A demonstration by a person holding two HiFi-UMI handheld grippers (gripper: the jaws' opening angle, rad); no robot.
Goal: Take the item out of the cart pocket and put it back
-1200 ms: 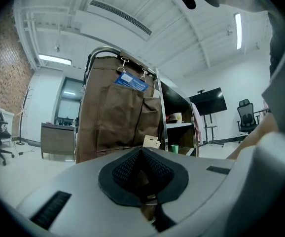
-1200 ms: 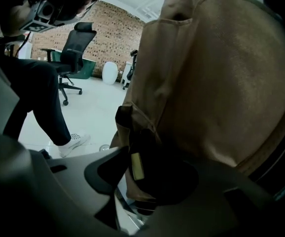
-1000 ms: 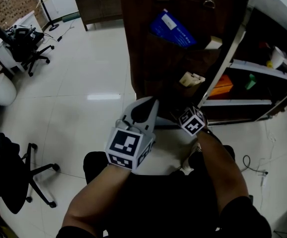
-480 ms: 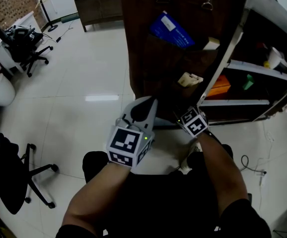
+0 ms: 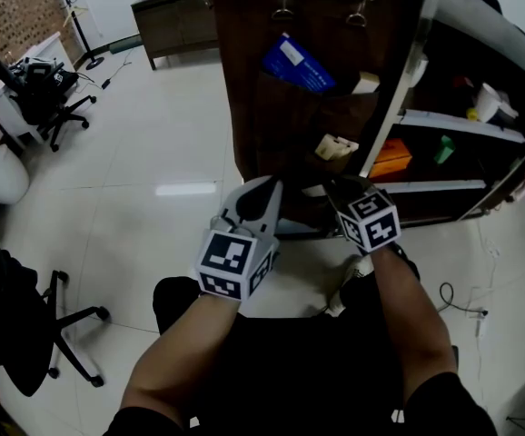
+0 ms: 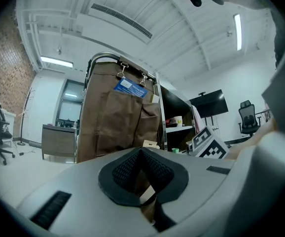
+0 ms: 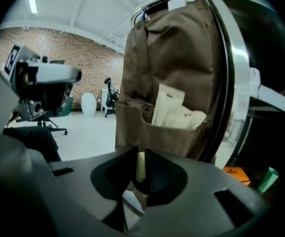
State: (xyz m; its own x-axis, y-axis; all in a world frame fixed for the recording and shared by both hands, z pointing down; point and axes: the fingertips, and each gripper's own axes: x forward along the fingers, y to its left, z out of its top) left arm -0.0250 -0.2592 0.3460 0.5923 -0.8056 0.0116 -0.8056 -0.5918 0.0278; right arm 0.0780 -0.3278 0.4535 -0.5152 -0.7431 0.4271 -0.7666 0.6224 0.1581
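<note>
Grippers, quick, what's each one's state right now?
Left gripper: closed, nothing seen between its jaws.
Right gripper: jaws just closed, gripping a thin pale item.

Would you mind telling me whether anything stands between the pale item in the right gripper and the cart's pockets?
Nothing visible does. The right gripper has just closed its jaws on the thin pale item, and only open air separates it from the brown pocket ahead, which already holds white packets.

Thin pale item (image 7: 140, 165), upright, pinched in right tool (image 7: 142, 176), outside brown cart pocket (image 7: 168, 133).
</note>
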